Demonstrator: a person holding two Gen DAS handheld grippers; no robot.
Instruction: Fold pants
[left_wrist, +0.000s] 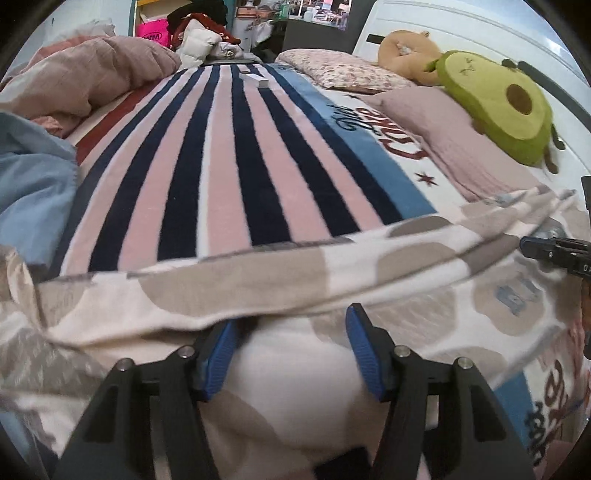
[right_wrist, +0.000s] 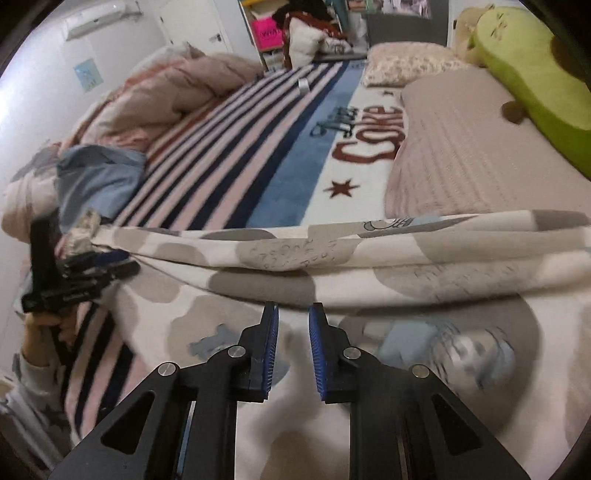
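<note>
The pants (left_wrist: 280, 280) are cream with grey-beige blotches and blue cartoon prints. They lie across the near part of the bed, with a folded layer running left to right (right_wrist: 369, 251). My left gripper (left_wrist: 293, 325) is open just above the cloth, its blue pads (left_wrist: 364, 347) apart, the left tip tucked under the fold's edge. My right gripper (right_wrist: 293, 314) is open with a narrow gap, just short of the fold, holding nothing. The right gripper shows at the right edge of the left wrist view (left_wrist: 554, 251). The left one shows at the left of the right wrist view (right_wrist: 74, 273).
A striped pink, navy and blue blanket (left_wrist: 236, 155) covers the bed. A rumpled pink duvet (left_wrist: 96, 70) and blue cloth (left_wrist: 33, 170) lie at the left. A pink pillow (right_wrist: 461, 147), floral pillow (left_wrist: 343, 70) and green avocado plush (left_wrist: 498, 99) lie at the right.
</note>
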